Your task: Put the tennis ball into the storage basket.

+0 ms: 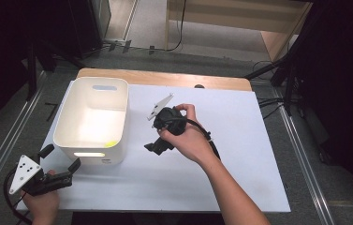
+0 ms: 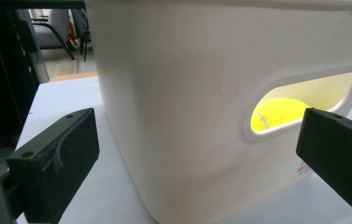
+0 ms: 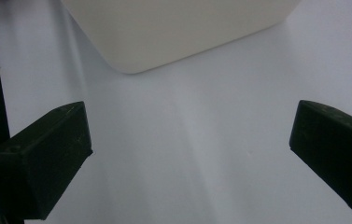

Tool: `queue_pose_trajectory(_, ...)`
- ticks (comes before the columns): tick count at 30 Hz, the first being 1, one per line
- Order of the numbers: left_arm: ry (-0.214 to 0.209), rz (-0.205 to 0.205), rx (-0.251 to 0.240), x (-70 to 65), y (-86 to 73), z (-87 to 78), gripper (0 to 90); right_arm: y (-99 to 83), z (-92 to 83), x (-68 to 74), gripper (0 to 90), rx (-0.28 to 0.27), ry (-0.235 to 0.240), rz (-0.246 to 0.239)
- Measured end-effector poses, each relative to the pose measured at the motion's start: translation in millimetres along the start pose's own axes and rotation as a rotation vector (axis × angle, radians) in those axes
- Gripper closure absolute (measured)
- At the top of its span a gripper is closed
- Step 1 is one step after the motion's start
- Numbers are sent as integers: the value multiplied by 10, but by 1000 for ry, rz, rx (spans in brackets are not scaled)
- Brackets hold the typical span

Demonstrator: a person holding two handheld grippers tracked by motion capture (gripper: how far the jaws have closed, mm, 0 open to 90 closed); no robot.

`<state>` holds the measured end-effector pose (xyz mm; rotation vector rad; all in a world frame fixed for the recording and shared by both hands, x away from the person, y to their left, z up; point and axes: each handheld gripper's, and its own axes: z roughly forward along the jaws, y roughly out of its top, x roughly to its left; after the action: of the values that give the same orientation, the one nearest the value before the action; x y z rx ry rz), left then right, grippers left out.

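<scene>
A white bin [image 1: 92,119] stands on the white-covered counter [image 1: 239,154] and serves as the landmark for all positions below. It is open-topped, with a slot handle in its near wall [image 1: 89,154] and another in its far wall. A yellow object [image 2: 281,112] lies inside the bin on its floor, towards the near wall; it shows through the near slot in the left gripper view and as a small yellow patch [image 1: 110,144] from above. Its shape cannot be told.

The left gripper [image 1: 60,158] is held in the person's left hand [image 1: 43,201] at the near-left corner of the bin, outside it. Its fingers [image 2: 54,158] stand wide apart with nothing between them but the bin's outer corner, which lies just ahead; one finger points to the left of the bin, the other [image 2: 337,154] sits in front of the near slot. The yellow object lies beyond the wall, apart from both fingers.

The right gripper [image 1: 155,147] is held in the right hand [image 1: 188,138] to the right of the bin, over bare counter. Its fingers [image 3: 43,156] are also wide apart and empty, aimed down at the counter, with the bin's rounded lower corner [image 3: 134,65] ahead of them and not touching.
</scene>
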<state>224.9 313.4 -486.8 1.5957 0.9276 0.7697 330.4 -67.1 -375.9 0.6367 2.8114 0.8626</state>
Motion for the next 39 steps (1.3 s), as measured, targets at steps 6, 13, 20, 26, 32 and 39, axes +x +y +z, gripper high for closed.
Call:
queue_pose_trajectory(6,0,0,0,0,0,0,0,-118,-29,-18,0,-7,-16,25)
queue_pose_trajectory(13,0,1,0,1,0,-2,0,-262,-52,-51,0,-13,-26,52)
queue_pose_trajectory(20,0,0,0,0,0,-1,0,-418,-85,-98,0,-30,-36,78)
queue_pose_trajectory(26,1,0,1,-1,-1,-1,0,-535,-92,-122,0,-41,-40,96)
queue_pose_trajectory(32,1,2,1,-3,-1,0,0,-678,-104,-144,0,-57,-51,120)
queue_pose_trajectory(39,3,4,4,-4,-1,-2,0,-844,-135,-160,0,-84,-66,145)
